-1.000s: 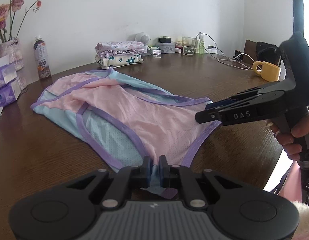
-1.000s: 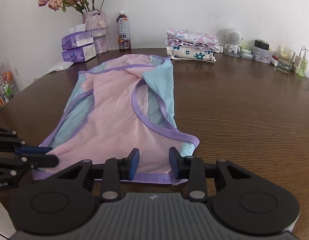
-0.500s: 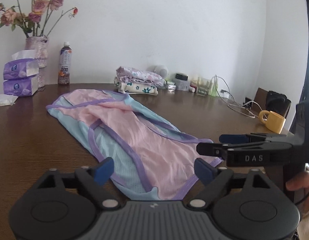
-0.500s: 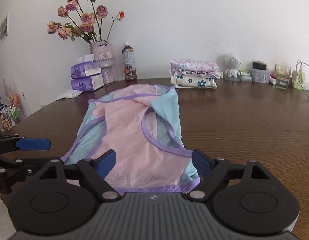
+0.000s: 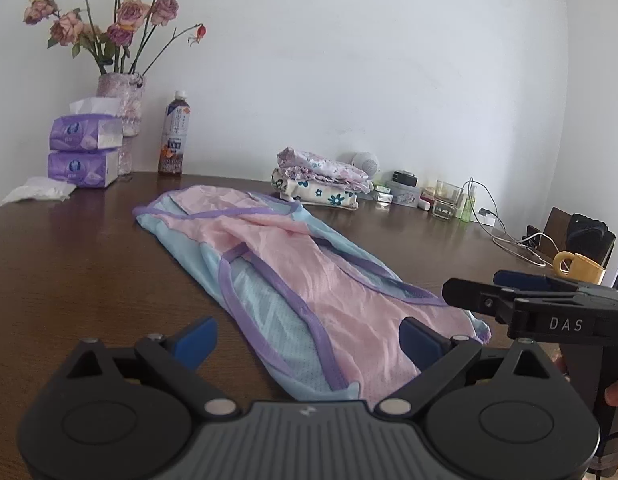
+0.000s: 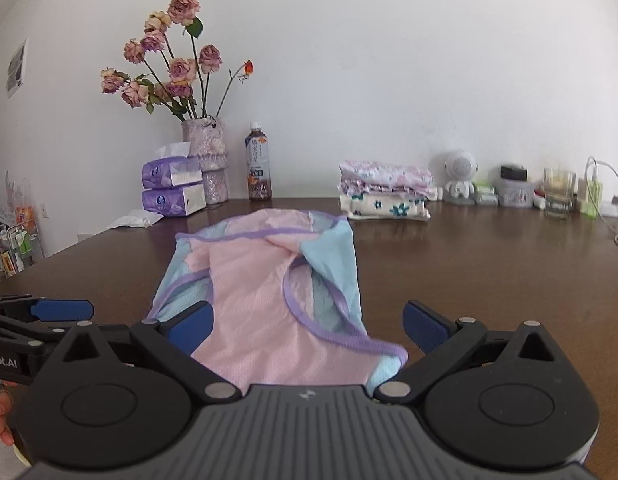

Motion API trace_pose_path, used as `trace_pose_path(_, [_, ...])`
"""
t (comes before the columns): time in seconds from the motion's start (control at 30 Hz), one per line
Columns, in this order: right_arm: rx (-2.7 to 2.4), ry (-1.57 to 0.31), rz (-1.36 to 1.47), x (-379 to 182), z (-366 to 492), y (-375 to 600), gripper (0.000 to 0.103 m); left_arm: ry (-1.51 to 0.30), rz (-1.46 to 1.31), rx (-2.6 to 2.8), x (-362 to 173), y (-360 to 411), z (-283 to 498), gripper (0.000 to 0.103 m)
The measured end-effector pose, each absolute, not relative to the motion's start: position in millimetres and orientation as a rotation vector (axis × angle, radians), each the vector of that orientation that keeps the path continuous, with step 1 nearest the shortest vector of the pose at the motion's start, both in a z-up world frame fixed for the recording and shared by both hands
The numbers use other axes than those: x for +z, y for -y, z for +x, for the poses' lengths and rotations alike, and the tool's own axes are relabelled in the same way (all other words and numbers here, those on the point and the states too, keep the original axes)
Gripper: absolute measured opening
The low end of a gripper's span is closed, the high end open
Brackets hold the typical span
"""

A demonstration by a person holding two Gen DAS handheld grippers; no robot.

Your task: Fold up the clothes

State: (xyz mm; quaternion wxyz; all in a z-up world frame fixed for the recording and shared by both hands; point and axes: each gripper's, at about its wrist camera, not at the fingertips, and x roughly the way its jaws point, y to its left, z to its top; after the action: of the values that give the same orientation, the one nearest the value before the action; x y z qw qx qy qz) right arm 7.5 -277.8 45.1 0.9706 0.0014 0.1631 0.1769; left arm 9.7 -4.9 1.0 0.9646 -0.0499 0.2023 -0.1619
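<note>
Left fingers: the left gripper (image 5: 307, 338) has its blue pads (image 5: 195, 336) spread wide and holds nothing; it hangs over the near end of the garment (image 5: 293, 280).
Right fingers: the right gripper (image 6: 307, 326) is also spread wide and empty, its pads (image 6: 423, 326) standing to either side of the garment's near end in its own view.
Garment: a pink and light-blue mesh piece with purple trim, lying flat on the table (image 5: 69, 264) as a long strip that runs from just before the grippers toward the far wall.
Fold state: the sides look already turned in, blue panels lying along both long edges; I judge the lengthwise folding done and the end-to-end fold not yet made.
Step in hand: both grippers free above the near hem, between one grasp and another.
Next move: probably each gripper comes down on a near corner, pinches both layers together, and carries the hem up and over toward the far end; the corners want to travel level so the strip does not skew.
Care: the mesh is thin and slack, so a shallow pinch may take only the top layer.
Stack (image 6: 385, 190): folded clothes at the back of the table, well apart from the garment, the likely place for it afterwards.
</note>
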Motion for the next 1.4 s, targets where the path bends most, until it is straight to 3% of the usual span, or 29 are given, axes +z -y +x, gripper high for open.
trace_pose_path(0.3, [0.423, -0.43, -0.017, 30.5, 29.1, 268.3, 0.103, -0.382, -0.068, -0.294, -1.9, 14.5, 22.6, 0.1])
trace_pose_path(1.4, [0.401, -0.432, 0.01, 29.2, 27.8, 271.0, 0.103, -0.308, -0.07, -0.286, -4.0, 12.0, 11.5, 0.1])
